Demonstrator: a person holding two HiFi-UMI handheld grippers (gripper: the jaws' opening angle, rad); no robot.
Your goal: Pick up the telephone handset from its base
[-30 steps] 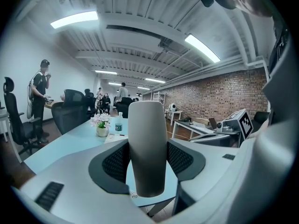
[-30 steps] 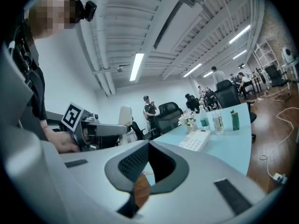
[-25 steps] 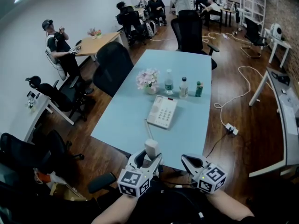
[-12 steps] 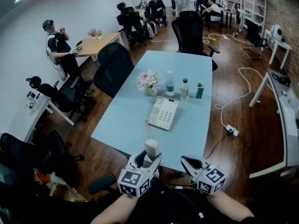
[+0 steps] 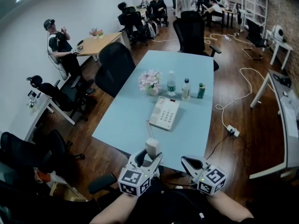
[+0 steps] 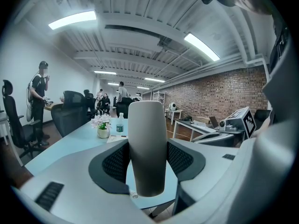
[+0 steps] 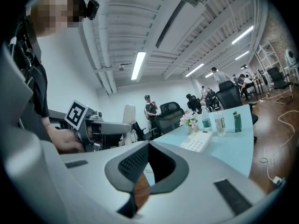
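My left gripper (image 5: pixel 148 158) is shut on the white telephone handset (image 5: pixel 152 148), which stands upright between its jaws near the table's front edge. In the left gripper view the handset (image 6: pixel 147 148) fills the gap between the black pads (image 6: pixel 113 161). A thin cord (image 5: pixel 149 130) runs from it to the white phone base (image 5: pixel 164 113), which lies flat on the light blue table (image 5: pixel 126 120) with its cradle bare. My right gripper (image 5: pixel 188 161) hovers beside the left one, shut and with nothing in it (image 7: pixel 148 149). The right gripper view also shows the base (image 7: pixel 196 141) and the handset (image 7: pixel 129 118).
Behind the base stand a flower vase (image 5: pixel 150 82), two water bottles (image 5: pixel 171 83) and a small green bottle (image 5: pixel 200 90). Black office chairs (image 5: pixel 114 64) flank the table's left and far end. A power strip and cables (image 5: pixel 232 130) lie on the floor at right. People stand farther off.
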